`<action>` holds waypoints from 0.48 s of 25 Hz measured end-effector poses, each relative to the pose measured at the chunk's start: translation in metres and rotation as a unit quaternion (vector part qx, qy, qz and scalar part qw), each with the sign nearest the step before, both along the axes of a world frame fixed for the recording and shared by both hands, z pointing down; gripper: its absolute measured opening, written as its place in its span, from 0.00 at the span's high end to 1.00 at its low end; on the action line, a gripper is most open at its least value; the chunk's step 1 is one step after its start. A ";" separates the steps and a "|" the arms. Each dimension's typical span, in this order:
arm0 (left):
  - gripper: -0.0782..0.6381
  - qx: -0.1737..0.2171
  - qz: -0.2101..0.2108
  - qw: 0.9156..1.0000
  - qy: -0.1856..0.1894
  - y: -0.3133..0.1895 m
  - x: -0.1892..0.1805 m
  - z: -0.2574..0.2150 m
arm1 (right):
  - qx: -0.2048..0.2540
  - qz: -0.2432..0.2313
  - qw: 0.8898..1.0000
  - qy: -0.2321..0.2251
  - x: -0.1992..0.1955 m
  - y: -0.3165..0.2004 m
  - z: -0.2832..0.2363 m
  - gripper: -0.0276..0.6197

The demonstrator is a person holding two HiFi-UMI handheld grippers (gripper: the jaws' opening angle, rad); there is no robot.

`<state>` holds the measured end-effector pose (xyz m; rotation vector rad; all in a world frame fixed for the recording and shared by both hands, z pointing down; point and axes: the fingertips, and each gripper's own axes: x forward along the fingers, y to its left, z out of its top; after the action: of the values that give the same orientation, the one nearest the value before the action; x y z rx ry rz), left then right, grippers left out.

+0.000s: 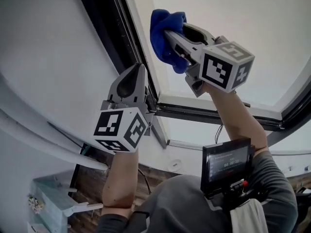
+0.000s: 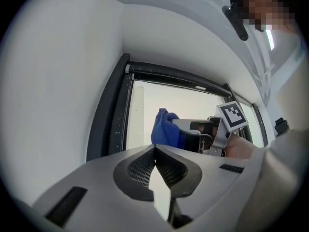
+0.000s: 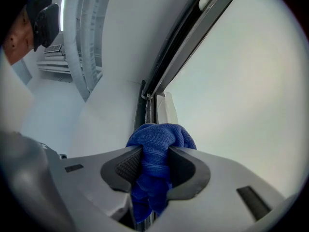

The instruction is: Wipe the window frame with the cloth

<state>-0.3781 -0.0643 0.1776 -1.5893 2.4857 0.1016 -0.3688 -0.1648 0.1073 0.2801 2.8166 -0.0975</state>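
Observation:
A blue cloth (image 1: pixel 165 30) is bunched between the jaws of my right gripper (image 1: pixel 169 34), which is shut on it. It is held up against the pale glass, just right of the dark window frame (image 1: pixel 121 38). In the right gripper view the cloth (image 3: pixel 157 144) covers the lower end of the frame's dark bar (image 3: pixel 161 81); I cannot tell if they touch. My left gripper (image 1: pixel 140 71) is shut and holds nothing, its tip close to the frame's side bar. The left gripper view shows its jaws (image 2: pixel 154 148) meeting, with the cloth (image 2: pixel 164 128) and frame (image 2: pixel 113 124) beyond.
A horizontal frame bar (image 1: pixel 218 113) crosses below the right gripper. White curved wall (image 1: pixel 53 57) lies left of the frame. A small screen (image 1: pixel 227 163) is strapped near the person's right arm. White pipes (image 1: pixel 43 147) and a shelf (image 1: pixel 48 200) sit at lower left.

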 end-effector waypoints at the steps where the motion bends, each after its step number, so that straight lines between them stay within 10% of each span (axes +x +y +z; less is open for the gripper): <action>1: 0.88 0.002 0.002 1.000 0.000 -0.001 0.004 0.003 | 0.001 0.002 1.000 0.007 0.005 -0.001 0.007 0.74; 6: 0.88 0.019 0.044 0.998 0.029 -0.012 0.024 0.017 | 0.016 0.031 0.999 0.028 0.032 -0.010 0.038 0.74; 12: 0.88 -0.020 0.065 0.997 -0.029 -0.024 0.059 0.035 | 0.015 0.056 0.998 0.035 0.071 -0.025 0.058 0.74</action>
<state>-0.3192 -0.0887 0.2123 -1.7442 2.3542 0.0251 -0.2978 -0.1901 0.1655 0.1279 2.8989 -0.0410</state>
